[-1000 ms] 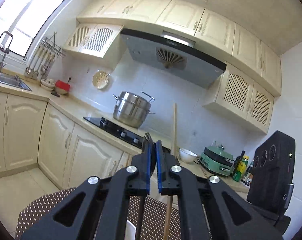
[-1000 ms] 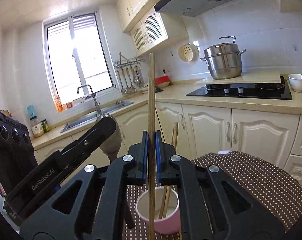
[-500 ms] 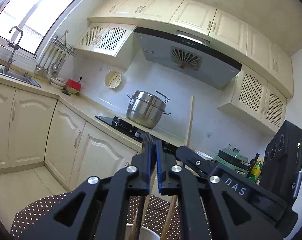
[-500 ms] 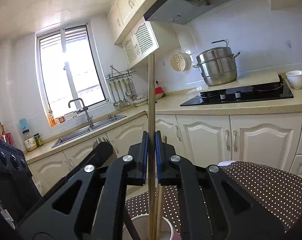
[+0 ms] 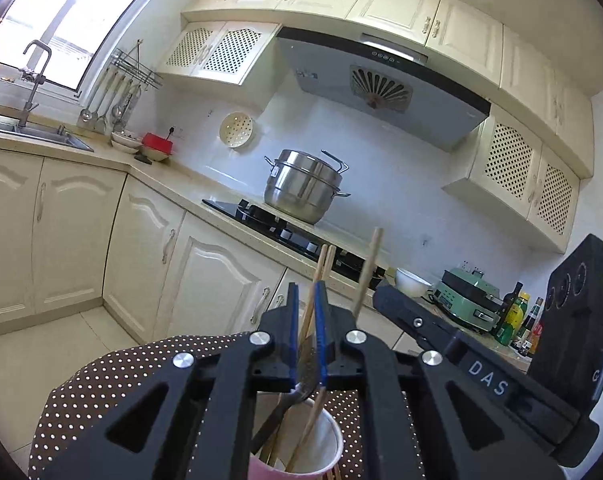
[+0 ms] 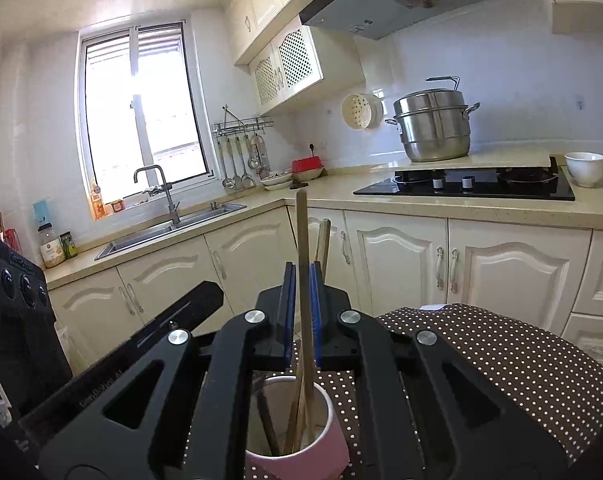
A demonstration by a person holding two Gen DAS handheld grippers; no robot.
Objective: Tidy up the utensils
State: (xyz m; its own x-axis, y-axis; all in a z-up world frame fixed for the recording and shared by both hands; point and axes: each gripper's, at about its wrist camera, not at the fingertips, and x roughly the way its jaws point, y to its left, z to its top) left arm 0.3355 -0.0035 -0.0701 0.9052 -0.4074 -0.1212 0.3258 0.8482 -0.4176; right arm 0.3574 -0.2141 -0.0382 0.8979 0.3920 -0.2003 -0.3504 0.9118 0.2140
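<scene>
A pink cup (image 5: 329, 436) (image 6: 297, 466) stands on a brown dotted tablecloth (image 5: 121, 372) (image 6: 501, 352), just under both grippers. My left gripper (image 5: 306, 300) hovers over it, its jaws opening. A dark metal utensil (image 5: 307, 368) sits loose between them, and its handle reaches down into the cup. Two wooden chopsticks (image 5: 325, 260) lean in the cup behind the pads. My right gripper (image 6: 302, 280) is shut on an upright wooden chopstick (image 6: 301, 232) whose lower end is inside the cup. Each gripper shows in the other's view: the right gripper (image 5: 385, 292) and the left gripper (image 6: 211, 292).
Cream cabinets (image 6: 401, 264) run along the wall behind the table. On the counter are a black hob (image 6: 465, 186), a steel steamer pot (image 5: 305, 188) (image 6: 433, 128) and a white bowl (image 6: 583, 168). A sink with a tap (image 6: 169, 224) lies under the window, and bottles (image 5: 513, 316) stand far right.
Both grippers have sunk toward the cup. The left jaws have parted and the metal utensil has slid down between them. The right chopstick's lower end has gone into the cup.
</scene>
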